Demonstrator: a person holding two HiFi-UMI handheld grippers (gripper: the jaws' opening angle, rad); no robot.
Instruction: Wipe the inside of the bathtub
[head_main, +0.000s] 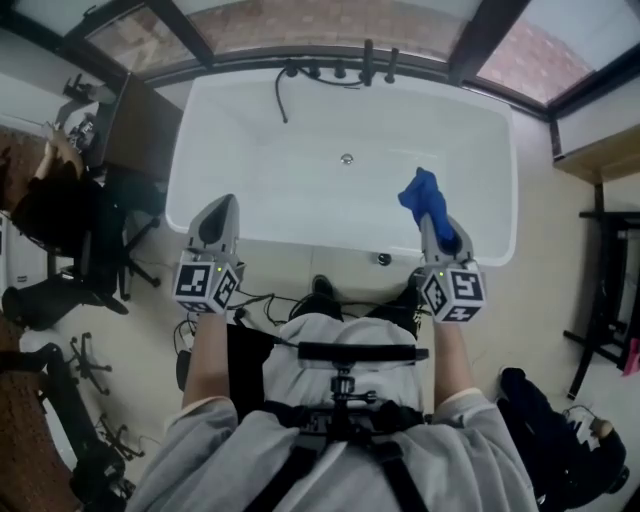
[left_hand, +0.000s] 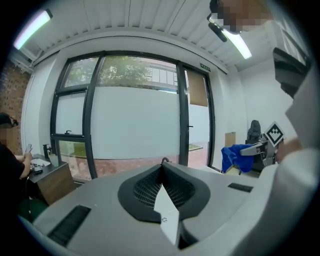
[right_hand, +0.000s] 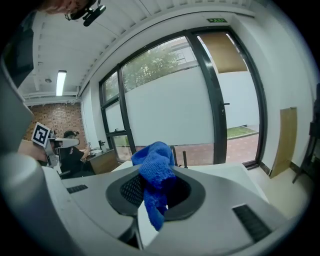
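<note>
The white bathtub (head_main: 196, 140) lies below me, with its drain (head_main: 346, 158) in the middle and a black faucet (head_main: 368, 64) on the far rim. Both grippers are held up above the near rim and point away from me. My left gripper (head_main: 222, 207) is shut with nothing in it; in the left gripper view its jaws (left_hand: 162, 163) meet at the tip. A blue cloth (head_main: 424, 199) is bunched in my right gripper (head_main: 436, 222), which is shut on it. The cloth (right_hand: 155, 174) sticks up and hangs down between the jaws.
A dark desk (head_main: 135, 125) and a seated person (head_main: 45, 205) are left of the tub, with office chairs (head_main: 60, 290) nearby. A wooden shelf (head_main: 600, 160) and black frame stand at the right. A dark bag (head_main: 545, 425) lies on the floor. Tall windows (right_hand: 170, 110) run behind the tub.
</note>
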